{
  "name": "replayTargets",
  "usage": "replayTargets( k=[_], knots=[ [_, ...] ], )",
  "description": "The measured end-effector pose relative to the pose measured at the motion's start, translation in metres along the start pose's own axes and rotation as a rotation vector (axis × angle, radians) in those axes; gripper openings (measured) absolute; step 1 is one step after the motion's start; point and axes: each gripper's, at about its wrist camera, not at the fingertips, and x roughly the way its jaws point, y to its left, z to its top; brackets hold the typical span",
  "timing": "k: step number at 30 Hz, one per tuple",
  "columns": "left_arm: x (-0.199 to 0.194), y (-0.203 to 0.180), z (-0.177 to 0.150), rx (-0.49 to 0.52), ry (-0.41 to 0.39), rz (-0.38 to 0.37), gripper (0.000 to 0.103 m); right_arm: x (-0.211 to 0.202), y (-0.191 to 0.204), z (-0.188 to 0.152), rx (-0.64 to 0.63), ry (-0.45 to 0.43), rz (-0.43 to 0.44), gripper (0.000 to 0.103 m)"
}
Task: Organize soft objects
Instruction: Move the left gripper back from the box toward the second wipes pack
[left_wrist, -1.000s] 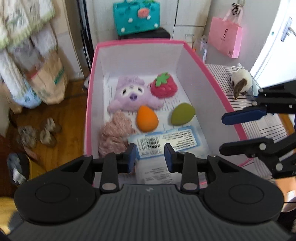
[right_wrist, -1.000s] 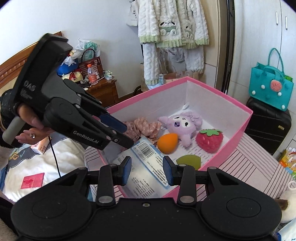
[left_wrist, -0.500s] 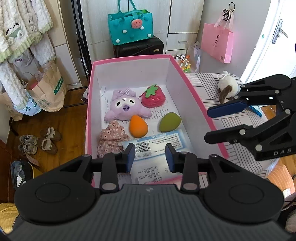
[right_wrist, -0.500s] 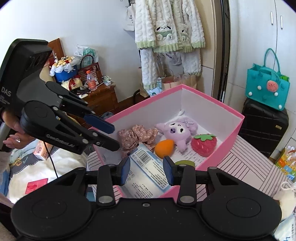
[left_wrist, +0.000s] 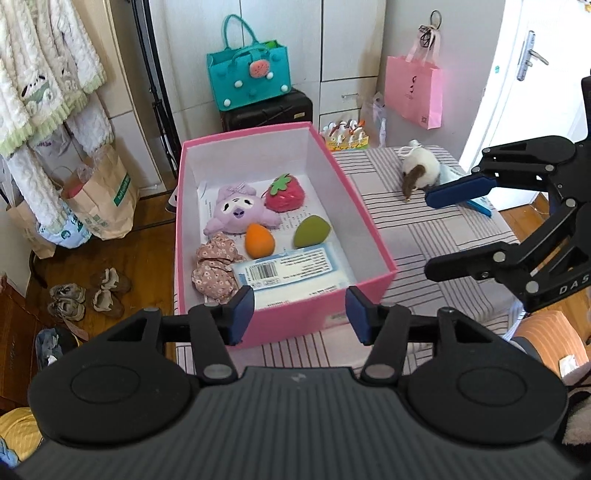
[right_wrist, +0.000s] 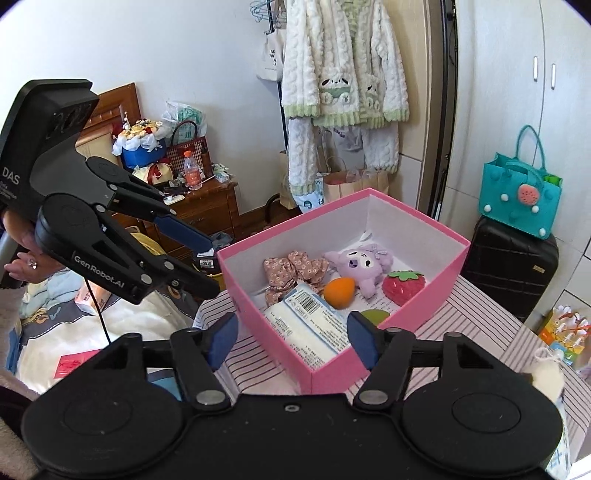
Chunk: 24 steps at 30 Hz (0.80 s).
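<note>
Nearest the person, the left gripper (left_wrist: 299, 314) hovered just short of the pink box (left_wrist: 369, 225), jaws spread wide with nothing between them. The right gripper (right_wrist: 291, 341) hung off the box's near corner, also wide open and empty.

Inside the box, near end: a flat sealed wipes pack (left_wrist: 291, 271), label up, touching a crumpled floral fabric piece (left_wrist: 216, 267). Behind these lay an orange sponge (left_wrist: 259, 240) and a green sponge (left_wrist: 311, 231), apart from each other. Further back sat a purple plush (left_wrist: 236, 214) and a strawberry toy (left_wrist: 285, 194) close beside it.

Beyond the box, on the striped tabletop (left_wrist: 424, 236), one item was left outside: a white-and-brown plush (left_wrist: 421, 173), well apart from the box, close to the right gripper's finger. A loop or cord seemed attached at its top; too small to confirm.

Handling estimate: light, very compressible, not fragile, fuzzy surface unlikely to slip. Best hold probably across the rounded white body, not the thin brown end, with jaws closed enough to dent the stuffing.
</note>
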Motion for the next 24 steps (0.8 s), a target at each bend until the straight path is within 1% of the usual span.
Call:
replayTargets(
  k=[3,6,7,8,9,11,13,15,18,20,24],
  knots=[
    [-0.011,-0.01,-0.003,0.02,-0.018,0.001,0.06,-0.015,0.004,-0.007,-0.004,-0.009,-0.011,0.076],
    [-0.019,-0.021,-0.005,0.041,-0.026,0.011,0.061,-0.029,0.007,-0.013,-0.012,-0.024,-0.025,0.08],
    [-0.02,-0.025,-0.005,0.046,-0.027,0.012,0.063,-0.034,0.007,-0.016,-0.011,-0.028,-0.027,0.083],
    [-0.022,-0.029,-0.006,0.053,-0.029,0.012,0.067,-0.038,0.007,-0.019,-0.008,-0.031,-0.029,0.087],
    [-0.024,-0.033,-0.007,0.059,-0.032,0.008,0.073,-0.042,0.007,-0.022,-0.003,-0.036,-0.033,0.088],
    [-0.028,-0.041,-0.01,0.073,-0.04,-0.004,0.078,-0.051,0.005,-0.03,0.021,-0.035,-0.05,0.089],
    [-0.031,-0.049,-0.014,0.091,-0.035,-0.016,0.079,-0.058,0.003,-0.038,0.036,-0.029,-0.07,0.089],
    [-0.033,-0.058,-0.018,0.105,-0.03,-0.024,0.085,-0.067,0.001,-0.049,0.051,-0.031,-0.092,0.091],
    [-0.036,-0.072,-0.024,0.133,-0.039,-0.037,0.089,-0.078,-0.005,-0.064,0.094,-0.039,-0.117,0.097],
    [-0.036,-0.082,-0.029,0.152,-0.055,-0.051,0.092,-0.084,-0.009,-0.075,0.119,-0.044,-0.143,0.099],
    [-0.033,-0.102,-0.039,0.186,-0.097,-0.083,0.094,-0.09,-0.019,-0.096,0.148,-0.034,-0.209,0.099]
  ],
)
